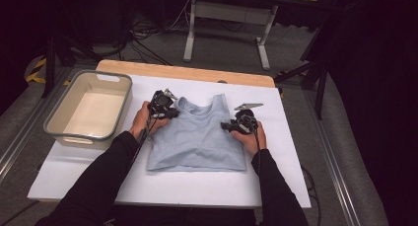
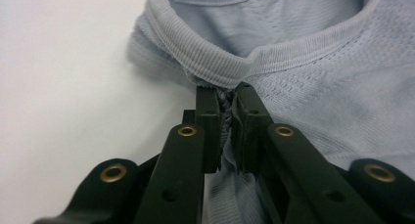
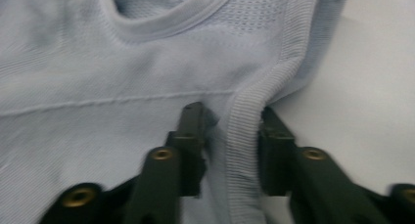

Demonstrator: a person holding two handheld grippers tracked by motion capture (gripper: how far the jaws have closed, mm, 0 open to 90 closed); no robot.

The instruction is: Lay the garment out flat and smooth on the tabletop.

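a white table (image 1: 197, 186) carries everything, its far wooden edge showing beyond the white top and its near edge partly covered by the person's dark sleeves. at its left end stands a grey tub (image 1: 56, 118) with a pale inside, hanging slightly past the table's side. in the middle lies a light blue tank top (image 1: 197, 139), flat, hem toward the person, straps and neckline toward the far side.

the left gripper (image 1: 170, 112) sits at the top's left armhole. in the left gripper view its jaws are pressed nearly together on a bunched fold of blue fabric just under the ribbed edge; the cloth between the pads is dark and hard to make out. the right gripper (image 1: 227, 126) is at the right armhole. in the right gripper view, which is blurred, its jaws straddle the ribbed armhole band with a clear gap; whether the pads press the cloth cannot be told. both hands are largely hidden behind the grippers.
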